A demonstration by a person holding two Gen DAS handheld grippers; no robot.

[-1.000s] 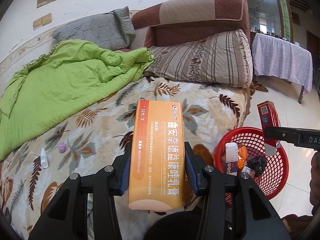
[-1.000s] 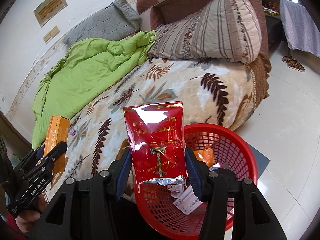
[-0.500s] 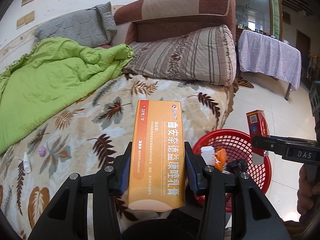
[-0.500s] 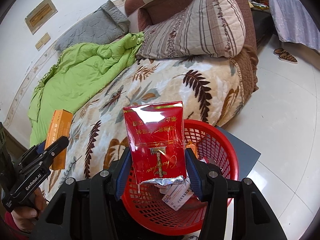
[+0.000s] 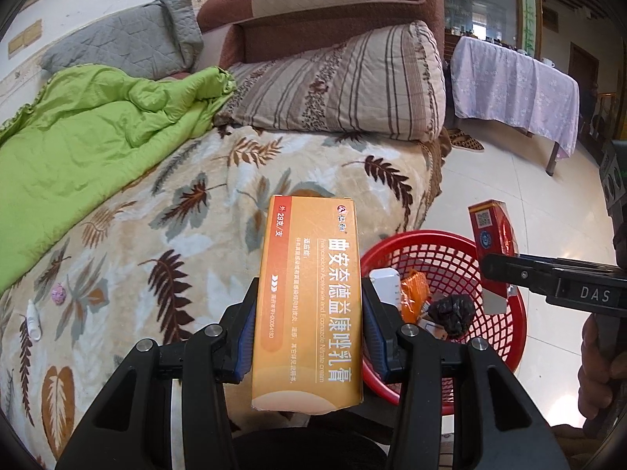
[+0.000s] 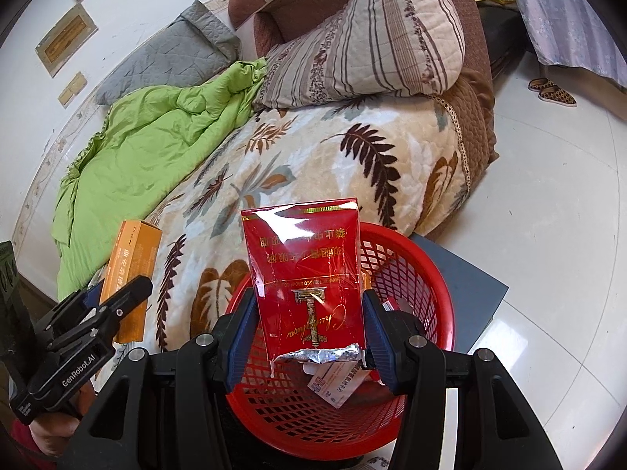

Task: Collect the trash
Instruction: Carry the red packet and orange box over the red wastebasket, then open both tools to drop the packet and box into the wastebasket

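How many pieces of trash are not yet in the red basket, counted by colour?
Orange: 1, box in left tongs
Red: 1, pack in right tongs
White: 1, small bottle on bed
Pink: 1, small lump on bed
Total: 4

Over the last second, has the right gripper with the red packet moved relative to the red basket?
Yes. The right gripper has come over the red basket; its red packet now hangs above the basket's middle.

Home bedroom, probably: bed (image 5: 219,211), pillows (image 5: 345,86) (quilt too).
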